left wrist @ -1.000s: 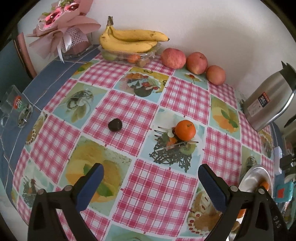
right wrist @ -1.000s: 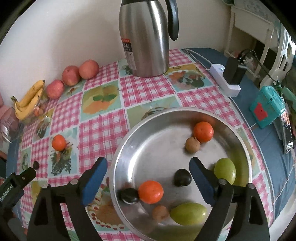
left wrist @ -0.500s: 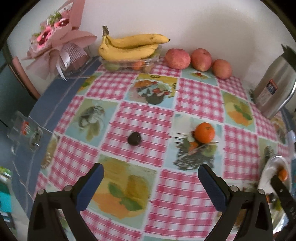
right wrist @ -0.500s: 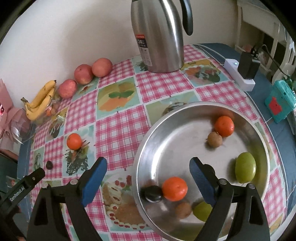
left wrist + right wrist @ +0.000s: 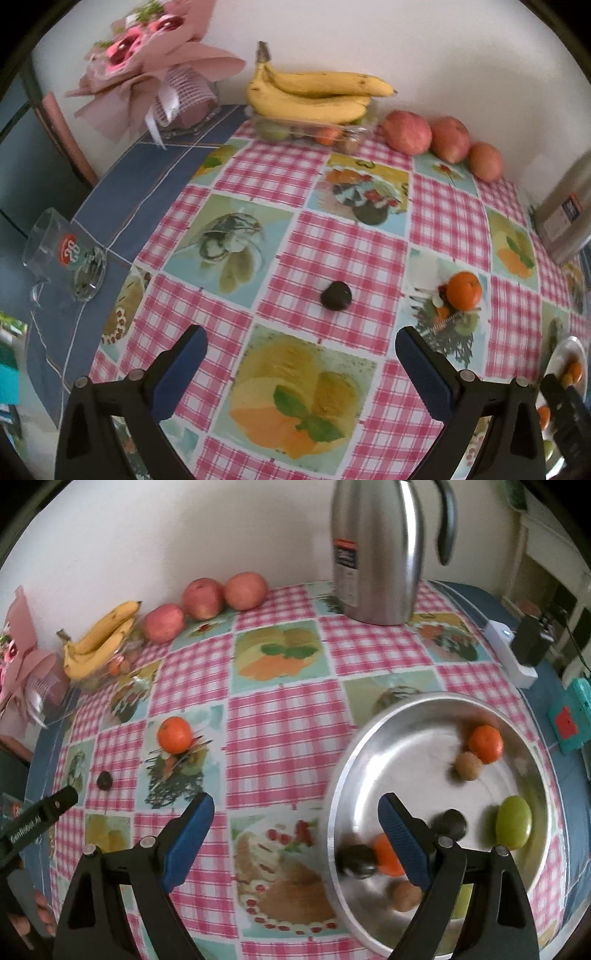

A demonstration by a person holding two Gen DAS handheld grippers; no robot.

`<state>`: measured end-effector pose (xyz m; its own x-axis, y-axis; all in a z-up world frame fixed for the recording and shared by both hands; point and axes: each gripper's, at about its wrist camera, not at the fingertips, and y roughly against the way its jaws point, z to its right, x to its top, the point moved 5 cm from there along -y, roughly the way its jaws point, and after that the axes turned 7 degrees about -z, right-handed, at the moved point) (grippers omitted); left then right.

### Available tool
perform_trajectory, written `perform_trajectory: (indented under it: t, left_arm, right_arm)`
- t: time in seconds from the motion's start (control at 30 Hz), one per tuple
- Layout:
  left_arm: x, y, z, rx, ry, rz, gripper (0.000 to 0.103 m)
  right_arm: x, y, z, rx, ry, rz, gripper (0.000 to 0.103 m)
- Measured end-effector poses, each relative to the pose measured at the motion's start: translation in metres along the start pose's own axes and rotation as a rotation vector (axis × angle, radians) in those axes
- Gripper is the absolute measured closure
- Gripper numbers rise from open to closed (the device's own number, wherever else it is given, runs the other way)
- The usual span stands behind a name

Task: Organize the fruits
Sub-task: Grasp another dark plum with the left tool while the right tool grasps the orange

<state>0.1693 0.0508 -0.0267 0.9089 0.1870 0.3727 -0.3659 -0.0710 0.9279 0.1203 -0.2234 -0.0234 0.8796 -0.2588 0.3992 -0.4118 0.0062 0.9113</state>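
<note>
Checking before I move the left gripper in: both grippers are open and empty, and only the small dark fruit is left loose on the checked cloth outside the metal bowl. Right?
Not quite. Both the left gripper and right gripper are open and empty, but the right wrist view shows two loose fruits outside the metal bowl: the small dark fruit and an orange beside it.

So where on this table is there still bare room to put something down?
Free: the checked cloth between the orange and the metal bowl, and the bowl's near-left floor. Crowded: the back wall, with bananas, apples and kettle.
</note>
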Motion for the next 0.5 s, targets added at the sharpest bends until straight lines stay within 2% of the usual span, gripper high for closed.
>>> perform_trajectory:
  t: [0.17, 0.33, 0.5]
  left_arm:
    - [0.003, -0.008, -0.012, -0.003, 0.036, -0.018, 0.000]
    - [0.001, -0.021, -0.013, -0.041, 0.071, -0.060, 0.000]
    - [-0.001, -0.035, -0.002, -0.053, 0.042, -0.082, 0.000]
  right_arm:
    - [-0.001, -0.005, -0.027, 0.010, 0.052, 0.008, 0.012]
    - [-0.005, -0.019, -0.049, 0.025, 0.099, -0.023, 0.012]
    - [-0.004, -0.030, -0.061, 0.050, 0.093, -0.037, 0.012]
